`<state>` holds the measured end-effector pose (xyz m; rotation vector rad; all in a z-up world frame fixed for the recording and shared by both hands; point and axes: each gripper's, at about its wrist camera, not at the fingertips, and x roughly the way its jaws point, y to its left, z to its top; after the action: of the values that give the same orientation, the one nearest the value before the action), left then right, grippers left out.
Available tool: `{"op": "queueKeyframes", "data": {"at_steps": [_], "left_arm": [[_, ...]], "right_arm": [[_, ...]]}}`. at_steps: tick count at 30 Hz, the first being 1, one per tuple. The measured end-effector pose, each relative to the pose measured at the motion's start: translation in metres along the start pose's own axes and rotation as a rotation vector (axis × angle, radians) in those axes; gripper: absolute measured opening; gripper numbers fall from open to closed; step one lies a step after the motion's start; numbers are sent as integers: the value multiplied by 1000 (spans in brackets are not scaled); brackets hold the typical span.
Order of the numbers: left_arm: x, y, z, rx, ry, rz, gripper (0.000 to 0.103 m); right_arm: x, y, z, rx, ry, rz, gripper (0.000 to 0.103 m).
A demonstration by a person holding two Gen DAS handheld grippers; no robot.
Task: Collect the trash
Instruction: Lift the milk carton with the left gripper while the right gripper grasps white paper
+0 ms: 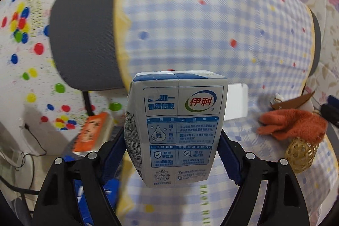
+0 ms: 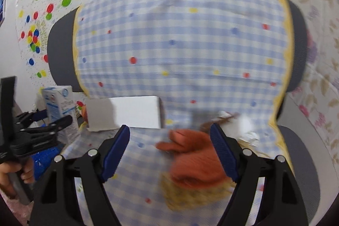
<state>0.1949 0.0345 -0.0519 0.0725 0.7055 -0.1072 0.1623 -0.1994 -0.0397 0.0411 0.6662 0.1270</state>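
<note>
My left gripper (image 1: 172,139) is shut on a grey-blue milk carton (image 1: 177,126) and holds it upright in the air in front of a chair draped in blue checked cloth (image 1: 211,35). The carton (image 2: 60,106) and the left gripper (image 2: 40,128) also show at the left of the right wrist view. My right gripper (image 2: 170,145) is open and empty above the chair seat, over an orange glove (image 2: 195,160) that lies on a woven yellow ball (image 2: 190,194). Crumpled white paper (image 2: 246,127) and a brown scrap (image 2: 214,120) lie just behind the glove.
A white box (image 2: 131,113) stands at the back of the seat. An orange packet (image 1: 93,132) lies low at the left. The orange glove (image 1: 294,126) and woven ball (image 1: 300,154) sit at the right. A dotted wall (image 1: 31,24) is behind, with cables (image 1: 29,145) at the lower left.
</note>
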Motion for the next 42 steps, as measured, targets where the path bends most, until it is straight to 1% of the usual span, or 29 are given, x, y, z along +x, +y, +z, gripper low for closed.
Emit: {"op": "queueKeyframes", "data": {"at_steps": [2,5,11,12,13,15,20,21,25,26,27,28,29,30,31,32,33,35,38,39,42], "left_arm": [[-4,13,2,-13,-3,7,81],[1,26,2,-31,2,11,80],[25,30,8,-53,15,0,81],[30,31,9,-51,21,4,81],[34,31,10,-49,26,6,81],[43,32,11,-56,38,2,81],[55,32,12,-63,48,-18,81],[56,31,12,-63,50,-22,81],[62,32,10,-59,59,-25,81],[62,32,10,-57,58,-23,81],[60,29,10,-56,57,-22,81],[58,29,10,-52,55,-19,81],[57,29,10,-50,55,-16,81],[54,28,10,-44,52,-11,81],[49,27,10,-40,48,-7,81],[45,26,10,-37,44,-5,81],[38,25,10,-35,38,-3,81],[23,23,9,-27,24,-3,81],[-9,16,1,-2,-8,-2,81],[-21,13,-4,1,-21,-11,81],[-51,0,-25,18,-42,-37,81]], "right_arm": [[20,14,4,-6,21,4,77],[52,29,8,-5,52,12,77],[115,44,15,9,107,6,77],[126,44,16,20,117,7,75],[133,42,17,29,124,4,70],[149,36,20,60,135,-1,68],[170,20,20,118,153,-26,69],[174,17,20,128,159,-21,72],[191,6,19,156,181,25,72],[193,3,19,169,189,52,71],[194,2,19,175,188,72,62],[191,2,19,173,182,102,45],[188,4,18,165,183,117,36],[181,6,17,156,183,140,16],[175,8,16,156,182,164,6],[163,10,15,154,169,189,5],[152,12,15,148,154,196,5],[113,18,15,128,98,213,4],[52,21,13,119,27,167,2],[32,21,11,110,16,135,2],[-6,15,0,89,0,72,2]]}}
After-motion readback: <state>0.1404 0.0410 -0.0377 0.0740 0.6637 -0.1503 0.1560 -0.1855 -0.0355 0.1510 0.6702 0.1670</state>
